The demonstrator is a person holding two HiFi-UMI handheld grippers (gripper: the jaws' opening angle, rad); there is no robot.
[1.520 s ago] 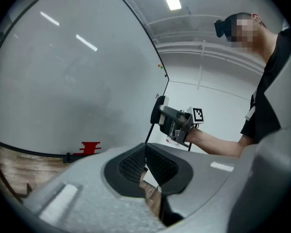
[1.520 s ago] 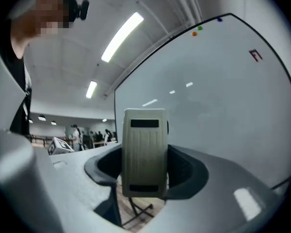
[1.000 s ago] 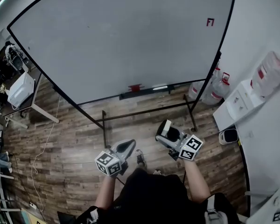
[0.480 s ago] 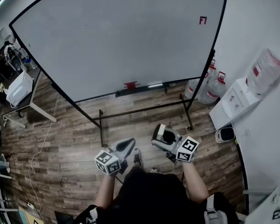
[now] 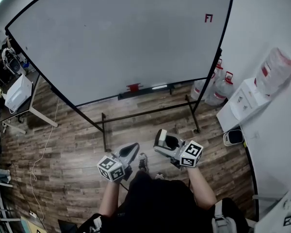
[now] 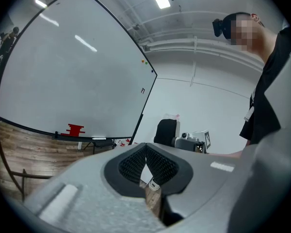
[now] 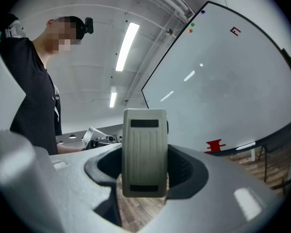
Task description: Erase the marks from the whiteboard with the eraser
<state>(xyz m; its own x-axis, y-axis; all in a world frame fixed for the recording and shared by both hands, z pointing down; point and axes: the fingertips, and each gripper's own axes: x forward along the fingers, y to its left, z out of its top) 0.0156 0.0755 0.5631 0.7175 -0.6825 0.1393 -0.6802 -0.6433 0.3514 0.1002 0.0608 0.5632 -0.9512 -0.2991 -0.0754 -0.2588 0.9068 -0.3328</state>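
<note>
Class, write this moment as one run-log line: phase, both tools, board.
phase: pre-wipe | left tool: shut, empty | right tool: shut on eraser, off the whiteboard | red mark: upper right, not yet erased

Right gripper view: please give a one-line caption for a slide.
Right gripper clamps the eraser, facing the whiteboard with its red mark.
</note>
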